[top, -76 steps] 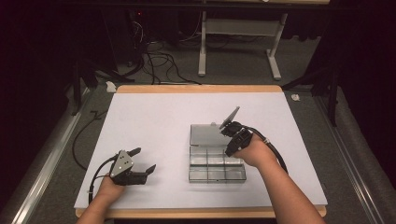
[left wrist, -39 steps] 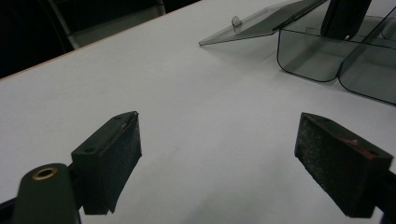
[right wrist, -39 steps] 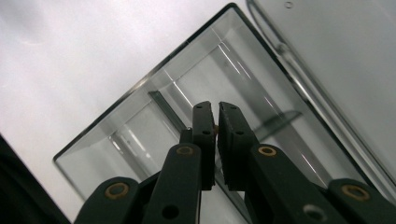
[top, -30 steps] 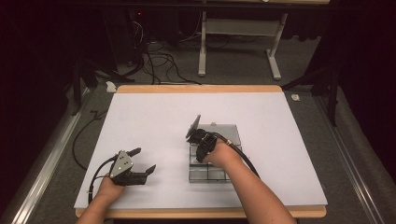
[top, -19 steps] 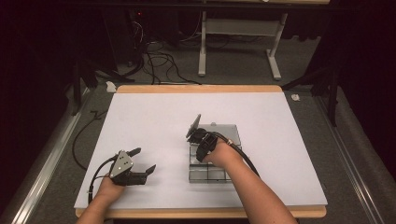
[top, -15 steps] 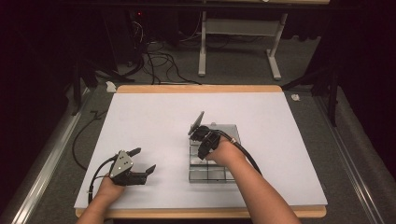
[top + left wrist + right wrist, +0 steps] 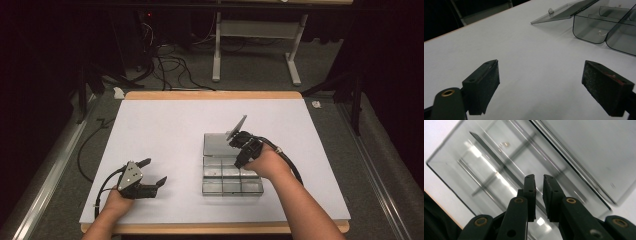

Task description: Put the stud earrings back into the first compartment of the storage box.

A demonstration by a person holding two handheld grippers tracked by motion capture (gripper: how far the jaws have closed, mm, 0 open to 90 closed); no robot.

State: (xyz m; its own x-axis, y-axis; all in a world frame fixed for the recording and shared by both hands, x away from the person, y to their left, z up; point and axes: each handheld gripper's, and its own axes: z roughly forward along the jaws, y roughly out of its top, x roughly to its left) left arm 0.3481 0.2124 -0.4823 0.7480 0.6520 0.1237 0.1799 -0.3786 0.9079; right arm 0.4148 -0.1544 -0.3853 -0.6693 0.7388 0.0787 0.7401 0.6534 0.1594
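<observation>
A clear plastic compartment box (image 7: 232,181) lies on the white table (image 7: 165,130), its lid (image 7: 216,144) folded back flat behind it. My right gripper (image 7: 240,159) hangs over the box's back row and points down into it. Its jaws have just been opening a little; in the right gripper view they (image 7: 539,178) stand a narrow gap apart with nothing between them. A tiny pale item (image 7: 504,144) lies in one compartment of the box (image 7: 486,157). My left gripper (image 7: 155,171) rests on the table left of the box, wide open and empty (image 7: 549,85).
The left gripper view shows the box (image 7: 599,27) and its lid (image 7: 564,12) ahead to the right. A white table frame (image 7: 255,50) and cables (image 7: 170,65) lie on the floor beyond the table's far edge.
My right gripper has risen and shifted right, from the box's left edge to above its back row. The left gripper has stayed put.
</observation>
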